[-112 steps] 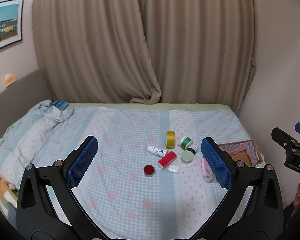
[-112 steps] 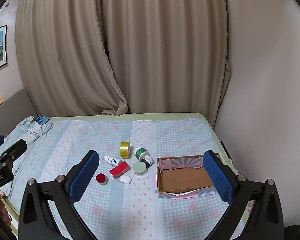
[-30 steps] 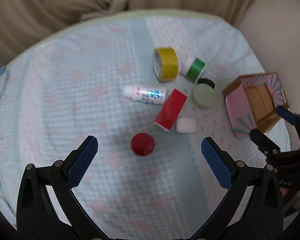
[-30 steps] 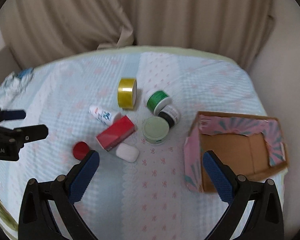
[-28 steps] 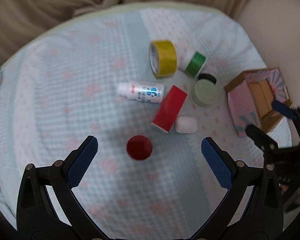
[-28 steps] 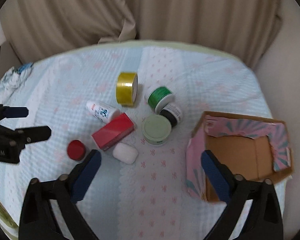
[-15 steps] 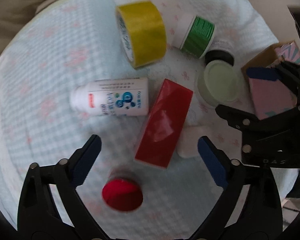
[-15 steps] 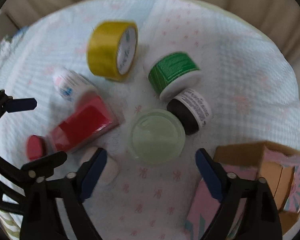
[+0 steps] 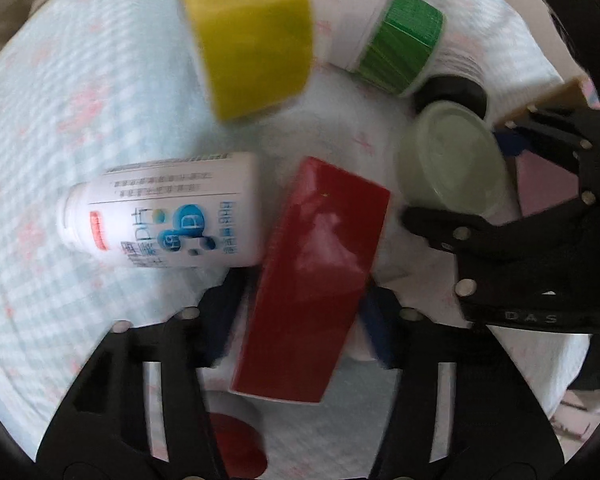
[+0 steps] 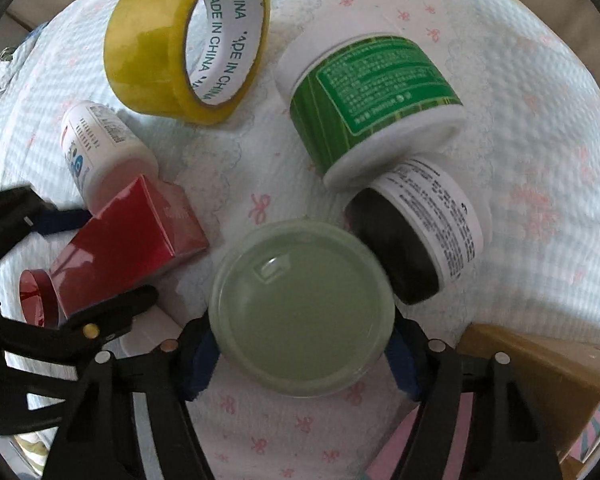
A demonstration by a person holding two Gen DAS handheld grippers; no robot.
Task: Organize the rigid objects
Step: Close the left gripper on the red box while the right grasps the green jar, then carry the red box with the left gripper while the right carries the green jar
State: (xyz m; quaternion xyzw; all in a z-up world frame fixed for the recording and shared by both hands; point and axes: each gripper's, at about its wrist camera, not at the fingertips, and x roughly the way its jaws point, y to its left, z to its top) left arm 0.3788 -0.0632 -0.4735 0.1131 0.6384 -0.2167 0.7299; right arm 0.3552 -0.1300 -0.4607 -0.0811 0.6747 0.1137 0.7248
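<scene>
Currently left gripper (image 9: 296, 320) is pinching the red box (image 9: 312, 276) by its long sides; box lies on the bedsheet (image 9: 60, 80), far corner touching the white bottle (image 9: 168, 212). Right gripper (image 10: 300, 344) has its blue pads against the pale green jar (image 10: 302, 306), one each side. Black-lidded jar (image 10: 420, 236) crowds that jar's far right edge. Yellow tape (image 10: 184, 40) and green-label tub (image 10: 372, 100) sit beyond. Cardboard box (image 10: 540, 384) close right. Open sheet far left.
</scene>
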